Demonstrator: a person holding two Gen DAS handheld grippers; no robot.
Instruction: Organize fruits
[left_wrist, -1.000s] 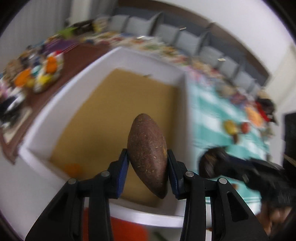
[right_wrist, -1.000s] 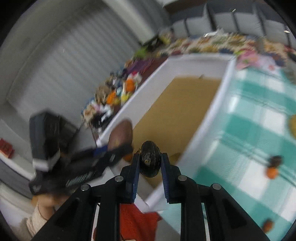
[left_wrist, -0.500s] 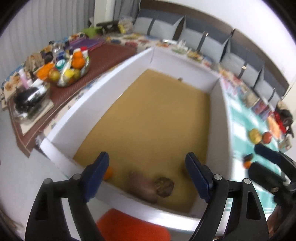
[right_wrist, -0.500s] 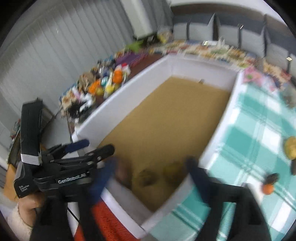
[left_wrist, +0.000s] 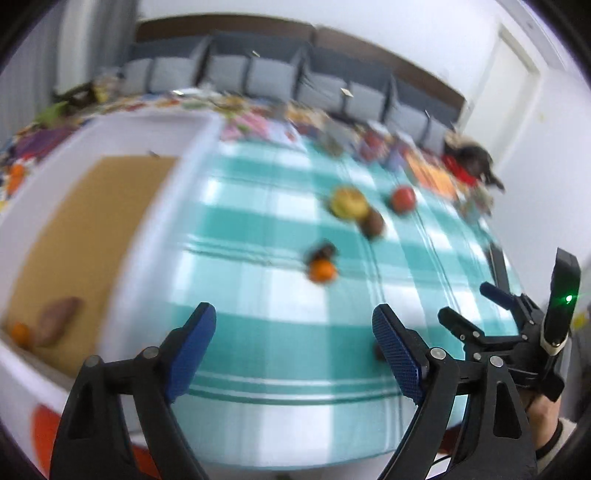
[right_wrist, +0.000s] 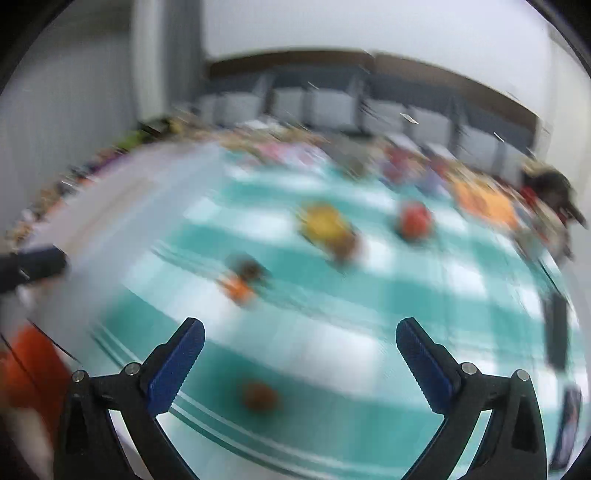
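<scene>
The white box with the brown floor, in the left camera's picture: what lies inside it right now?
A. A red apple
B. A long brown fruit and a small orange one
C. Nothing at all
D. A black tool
B: near the front corner of the white box, a long brown fruit lies beside a small orange fruit.

Inside the white box, an elongated brown fruit lies beside a small orange one at the near corner. On the teal checked cloth sit more — a yellow-green fruit, a red one, a brown one, an orange one touching a dark fruit.
</scene>
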